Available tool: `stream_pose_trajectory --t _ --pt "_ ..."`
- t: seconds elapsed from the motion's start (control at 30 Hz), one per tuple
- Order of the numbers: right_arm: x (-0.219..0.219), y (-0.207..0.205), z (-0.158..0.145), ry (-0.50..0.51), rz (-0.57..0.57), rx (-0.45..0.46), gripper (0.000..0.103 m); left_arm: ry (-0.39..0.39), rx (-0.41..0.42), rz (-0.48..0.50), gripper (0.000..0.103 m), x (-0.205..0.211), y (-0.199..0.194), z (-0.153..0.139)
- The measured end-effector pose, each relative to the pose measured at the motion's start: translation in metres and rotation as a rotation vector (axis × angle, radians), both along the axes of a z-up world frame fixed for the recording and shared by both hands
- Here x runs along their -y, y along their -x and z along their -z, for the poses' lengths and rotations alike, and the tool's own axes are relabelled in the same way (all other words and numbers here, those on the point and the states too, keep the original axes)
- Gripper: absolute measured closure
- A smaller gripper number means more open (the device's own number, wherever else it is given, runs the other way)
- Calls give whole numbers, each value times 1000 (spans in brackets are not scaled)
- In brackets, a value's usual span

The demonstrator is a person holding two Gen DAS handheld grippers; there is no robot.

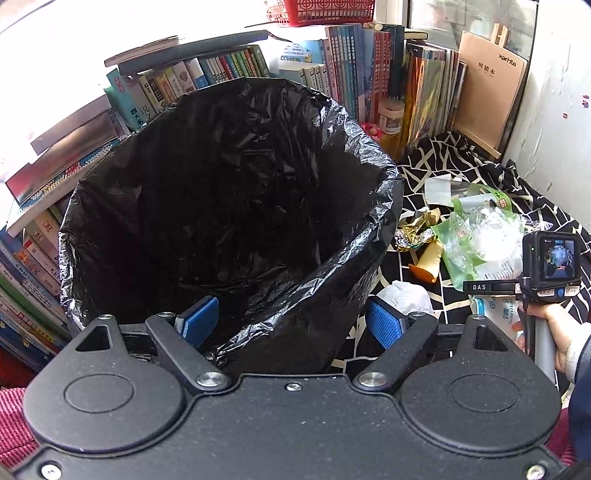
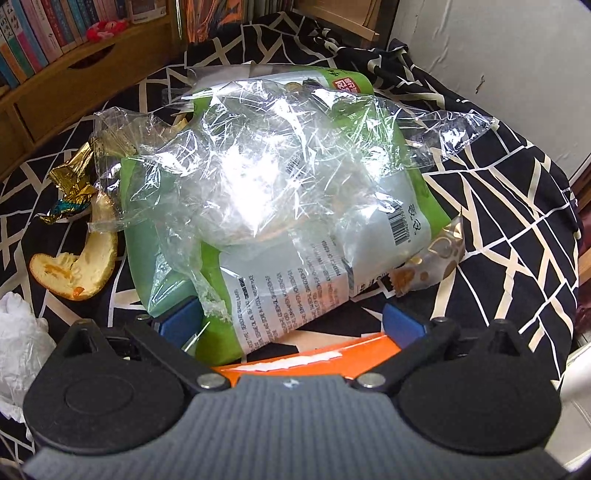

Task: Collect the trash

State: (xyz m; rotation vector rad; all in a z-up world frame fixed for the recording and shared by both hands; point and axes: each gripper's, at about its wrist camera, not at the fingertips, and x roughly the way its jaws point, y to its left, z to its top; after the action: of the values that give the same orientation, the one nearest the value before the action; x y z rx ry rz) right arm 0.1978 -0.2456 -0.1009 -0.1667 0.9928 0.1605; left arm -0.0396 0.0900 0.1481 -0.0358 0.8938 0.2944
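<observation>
A bin lined with a black bag (image 1: 229, 206) fills the left wrist view. My left gripper (image 1: 291, 325) straddles its near rim, one blue pad inside and one outside, neither visibly pressing the wall. Trash lies to the right of the bin on a black-and-white cloth (image 2: 498, 206): a green snack packet (image 2: 295, 266) under crumpled clear plastic (image 2: 258, 166), an orange peel (image 2: 74, 273), gold foil (image 2: 74, 181), a white tissue (image 2: 18, 343) and a small gold-patterned wrapper (image 2: 428, 266). My right gripper (image 2: 291, 325) hangs wide open over the packet's near end, above an orange box (image 2: 314, 354).
Rows of books (image 1: 229, 66) stand behind and left of the bin, with a red basket (image 1: 325, 11) on top. A white wall (image 2: 480, 55) bounds the cloth on the right. A wooden drawer unit (image 2: 74, 81) stands at the back left of the trash.
</observation>
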Motion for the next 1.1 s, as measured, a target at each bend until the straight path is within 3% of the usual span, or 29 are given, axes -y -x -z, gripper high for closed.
stream_pose_trajectory --t 0.2,0.47,0.57,0.73,0.87,1.1 --pt "0 -8 -5 -6 27 -23 0 -15 -21 -12 18 1 -2 2" --pt "-3 -8 -43 -97 50 67 2 35 -14 -19 22 -10 -7 1" --pt "-11 -6 -78 -131 -3 162 2 44 -5 -17 22 -13 -12 -5" --pt "-17 0 -165 -226 -89 358 1 48 30 19 22 -10 -19 -16" --pt "-22 -11 -224 -361 -88 404 1 67 73 19 22 -13 -20 -33" --pt "-64 -12 -305 -439 -199 534 0 42 155 -10 21 -27 -26 -66"
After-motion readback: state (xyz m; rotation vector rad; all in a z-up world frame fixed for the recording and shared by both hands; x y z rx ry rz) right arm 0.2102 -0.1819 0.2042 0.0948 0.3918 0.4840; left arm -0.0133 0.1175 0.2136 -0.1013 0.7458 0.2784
